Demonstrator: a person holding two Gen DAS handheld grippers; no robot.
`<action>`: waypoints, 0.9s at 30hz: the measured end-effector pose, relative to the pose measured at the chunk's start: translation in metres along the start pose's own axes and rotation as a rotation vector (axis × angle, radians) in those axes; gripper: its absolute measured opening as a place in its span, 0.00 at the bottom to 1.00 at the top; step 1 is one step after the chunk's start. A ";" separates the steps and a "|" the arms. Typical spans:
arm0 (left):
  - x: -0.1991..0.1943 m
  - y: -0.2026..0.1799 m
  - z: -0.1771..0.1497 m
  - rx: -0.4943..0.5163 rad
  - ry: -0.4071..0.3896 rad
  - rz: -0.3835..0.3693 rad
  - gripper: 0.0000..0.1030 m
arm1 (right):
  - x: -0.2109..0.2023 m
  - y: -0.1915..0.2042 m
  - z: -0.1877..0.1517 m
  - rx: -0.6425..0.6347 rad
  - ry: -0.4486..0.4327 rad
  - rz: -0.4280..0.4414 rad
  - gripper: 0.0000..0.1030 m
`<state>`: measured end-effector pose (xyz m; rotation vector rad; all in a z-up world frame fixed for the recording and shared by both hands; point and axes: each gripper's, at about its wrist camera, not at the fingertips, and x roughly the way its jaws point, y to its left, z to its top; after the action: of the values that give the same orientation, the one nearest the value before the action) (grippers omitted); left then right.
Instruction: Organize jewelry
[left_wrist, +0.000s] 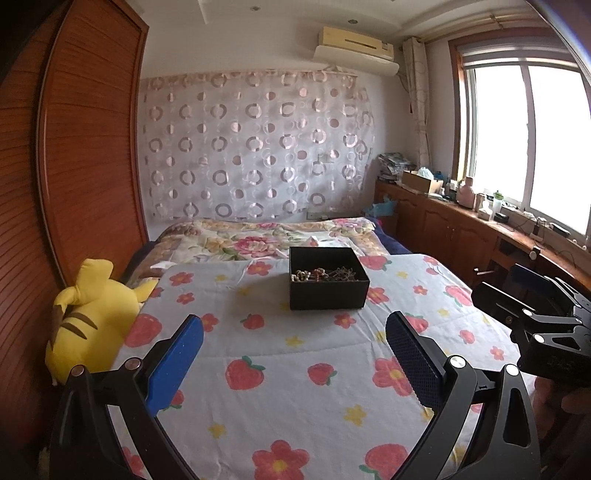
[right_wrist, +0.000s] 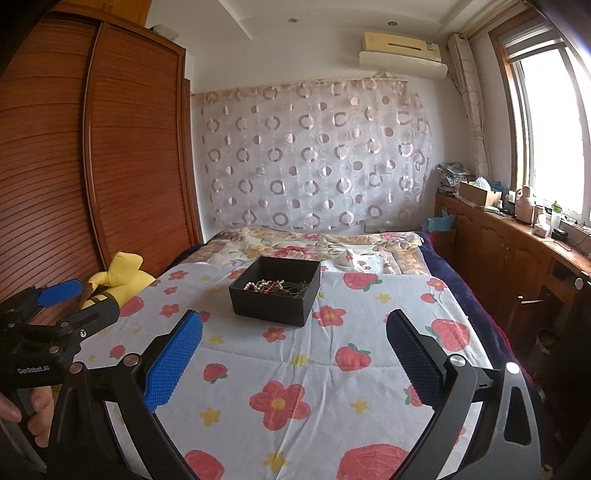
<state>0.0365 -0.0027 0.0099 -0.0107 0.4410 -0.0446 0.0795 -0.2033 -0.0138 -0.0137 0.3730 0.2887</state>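
The black box (left_wrist: 328, 278) sits open-topped on the strawberry-and-flower blanket (left_wrist: 295, 369) spread over the bed, ahead of both my tongs and well apart from them. Inside it the jewelry (left_wrist: 323, 275) lies in a tangle along the floor of the box: I can pick out a string of pale beads at the left, some reddish beads beside it, and thin dark chains to the right, but the pieces overlap and are too small for me to count or tell apart. The near wall of the box hides whatever lies against it. From my left wrist view the box faces me nearly square, its longer side running left to right; from my right wrist view it is turned, with one corner pointing toward me. The bead strand runs roughly along that longer side.

My left tongs (left_wrist: 295, 362) hang above the blanket with the blue pads spread wide and nothing between them. My right tongs (right_wrist: 295, 362) are likewise spread wide and hold nothing. In the left view the right tongs are cut off at the frame's edge, and only a black bracket shows.

A yellow plush toy (left_wrist: 92, 317) lies at the bed's left edge against the wooden wardrobe (left_wrist: 74, 166), its face turned away. Beyond the blanket is a floral quilt (left_wrist: 258, 240), then a circle-patterned curtain (left_wrist: 255, 147). The worktop (left_wrist: 480, 218) under the window is cluttered with small items I cannot identify.
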 end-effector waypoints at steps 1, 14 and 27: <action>0.000 0.000 0.000 -0.001 0.001 0.001 0.93 | 0.000 0.000 0.000 0.001 -0.001 -0.001 0.98; -0.002 0.000 0.000 -0.004 -0.007 0.005 0.93 | -0.001 -0.007 -0.001 0.014 -0.010 -0.027 0.98; -0.002 0.001 -0.001 -0.005 -0.008 0.006 0.93 | -0.002 -0.007 -0.002 0.015 -0.010 -0.026 0.98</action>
<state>0.0342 -0.0013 0.0104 -0.0144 0.4328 -0.0378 0.0794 -0.2105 -0.0150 -0.0023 0.3652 0.2603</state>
